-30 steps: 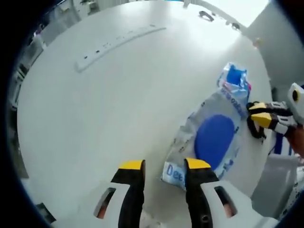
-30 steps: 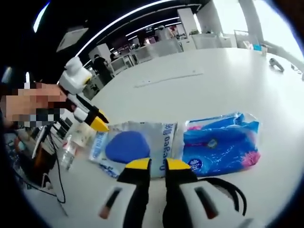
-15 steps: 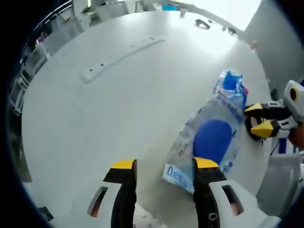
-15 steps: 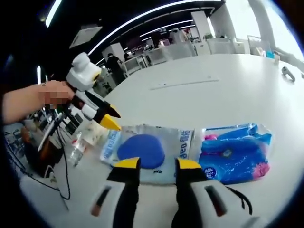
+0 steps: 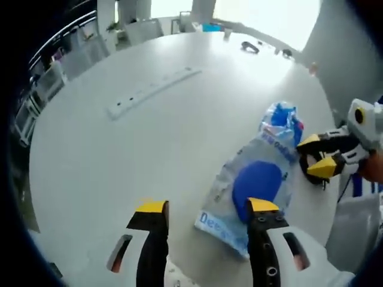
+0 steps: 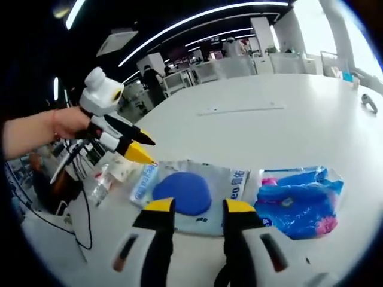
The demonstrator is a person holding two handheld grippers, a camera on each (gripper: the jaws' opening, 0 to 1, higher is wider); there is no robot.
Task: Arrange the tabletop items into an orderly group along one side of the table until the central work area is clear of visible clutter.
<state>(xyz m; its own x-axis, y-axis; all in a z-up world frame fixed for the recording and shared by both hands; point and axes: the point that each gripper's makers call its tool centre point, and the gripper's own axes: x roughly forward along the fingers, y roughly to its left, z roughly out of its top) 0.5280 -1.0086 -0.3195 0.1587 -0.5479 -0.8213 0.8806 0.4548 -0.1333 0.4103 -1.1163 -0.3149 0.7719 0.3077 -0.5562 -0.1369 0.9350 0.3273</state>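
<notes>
A clear plastic packet holding a blue disc (image 5: pixel 257 182) lies on the white round table (image 5: pixel 119 155) near its right edge. A blue tissue pack (image 5: pixel 281 119) lies just beyond it, end to end. My left gripper (image 5: pixel 206 207) hovers open above the packet's near end, holding nothing. My right gripper (image 5: pixel 317 156) reaches in from the right beside the packet, its jaws apart. In the right gripper view my right gripper (image 6: pixel 198 207) stands open just short of the packet (image 6: pixel 182 191). There the tissue pack (image 6: pixel 299 203) is on the right and my left gripper (image 6: pixel 134 147) enters from the left.
A long white power strip (image 5: pixel 152 89) lies across the far half of the table. Small dark items (image 5: pixel 250 46) sit at the far edge. A black cable loop (image 5: pixel 308 173) lies under my right gripper. A clear bottle (image 6: pixel 102 182) and cables (image 6: pixel 78 221) sit off the table's edge.
Both grippers' jaws have spread wider, the right from nearly shut to open. Both views have drawn back a little from the packet and tissue pack, which lie as before.
</notes>
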